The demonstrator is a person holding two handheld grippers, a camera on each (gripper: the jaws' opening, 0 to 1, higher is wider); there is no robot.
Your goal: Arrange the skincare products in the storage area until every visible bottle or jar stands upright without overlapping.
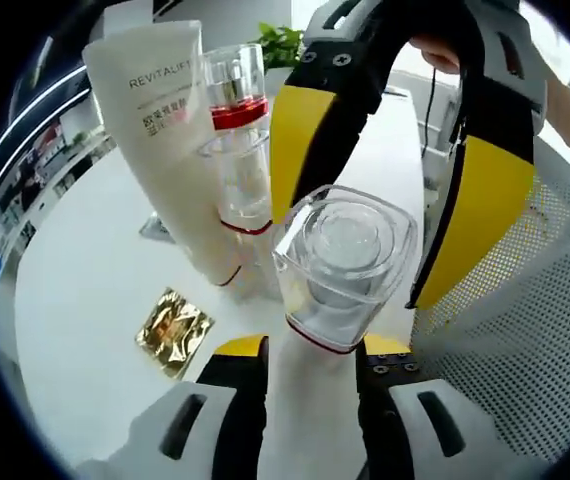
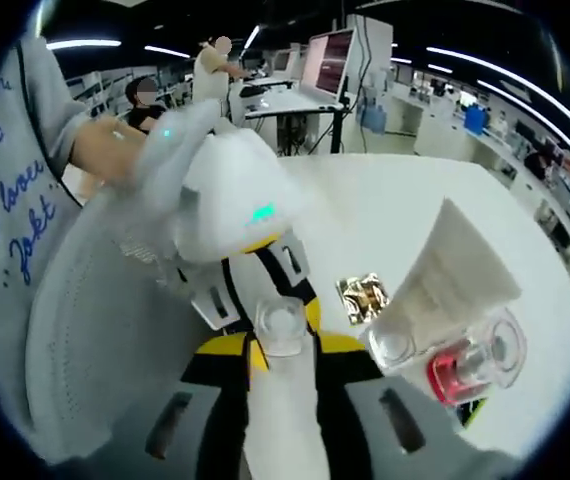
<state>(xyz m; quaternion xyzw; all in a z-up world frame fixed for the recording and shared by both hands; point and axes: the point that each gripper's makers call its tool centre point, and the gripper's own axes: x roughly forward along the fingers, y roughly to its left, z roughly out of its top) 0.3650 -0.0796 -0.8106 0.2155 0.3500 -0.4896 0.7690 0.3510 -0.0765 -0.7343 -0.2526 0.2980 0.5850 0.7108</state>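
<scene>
Gripping a white bottle with a clear square cap (image 1: 343, 262), the left gripper (image 1: 310, 358) has its jaws closed against the bottle's body on a white table (image 1: 85, 300). The right gripper (image 1: 395, 150) comes down from above, its yellow-padded jaws spread wide on either side of the cap, not visibly touching it. Just behind stand one cream tube (image 1: 165, 130) and one clear bottle with a red band (image 1: 237, 140), side by side. One gold foil packet (image 1: 173, 331) lies flat nearby. A white mesh basket (image 1: 525, 330) sits beside the grippers.
</scene>
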